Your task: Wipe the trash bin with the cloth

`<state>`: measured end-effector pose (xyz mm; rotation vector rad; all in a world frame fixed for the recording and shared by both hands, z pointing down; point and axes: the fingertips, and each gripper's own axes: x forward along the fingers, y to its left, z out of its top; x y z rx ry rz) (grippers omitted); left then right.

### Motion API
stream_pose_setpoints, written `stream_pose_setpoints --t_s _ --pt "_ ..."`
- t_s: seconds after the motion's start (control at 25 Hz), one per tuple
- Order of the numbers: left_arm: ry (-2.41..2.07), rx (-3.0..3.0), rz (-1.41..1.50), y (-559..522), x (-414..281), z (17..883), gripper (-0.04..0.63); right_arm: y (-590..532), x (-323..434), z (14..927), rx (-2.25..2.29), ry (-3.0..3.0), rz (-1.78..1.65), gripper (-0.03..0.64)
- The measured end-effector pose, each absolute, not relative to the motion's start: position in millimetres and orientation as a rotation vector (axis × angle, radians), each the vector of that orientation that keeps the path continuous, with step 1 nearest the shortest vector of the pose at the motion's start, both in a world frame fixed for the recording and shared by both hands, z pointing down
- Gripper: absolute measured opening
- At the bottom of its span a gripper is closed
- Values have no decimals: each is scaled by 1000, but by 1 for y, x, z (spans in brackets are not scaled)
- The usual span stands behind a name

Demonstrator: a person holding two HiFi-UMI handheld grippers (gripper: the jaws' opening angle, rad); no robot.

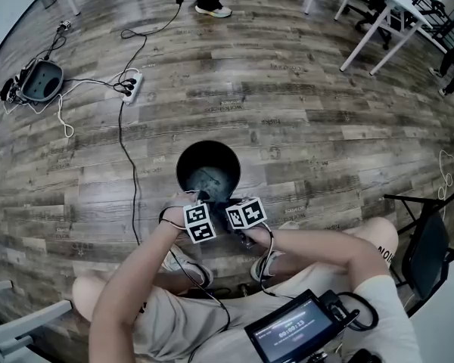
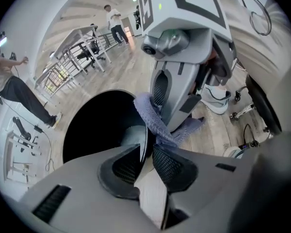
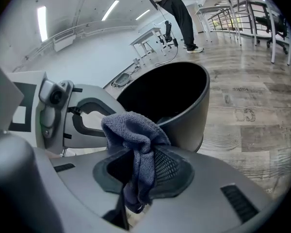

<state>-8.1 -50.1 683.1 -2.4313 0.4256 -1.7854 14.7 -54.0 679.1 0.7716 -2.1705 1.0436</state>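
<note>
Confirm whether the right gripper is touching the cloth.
Touching. The right gripper view shows the cloth bunched and pinched between the jaws of the right gripper, in front of the trash bin.

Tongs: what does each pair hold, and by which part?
Left tongs clamp the bin by its rim; right tongs pinch the cloth by a bunched fold.

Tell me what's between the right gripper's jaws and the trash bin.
The cloth: the right gripper clamps it, bunched at the rim of the trash bin, as the right gripper view shows.
</note>
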Motion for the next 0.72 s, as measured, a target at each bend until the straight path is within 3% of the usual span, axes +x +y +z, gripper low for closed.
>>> stream_pose_setpoints --t_s 0.72 --pt "416 -2438 -1726 -49 -7 680 89 -51 11 791 782 -2043 1000 80"
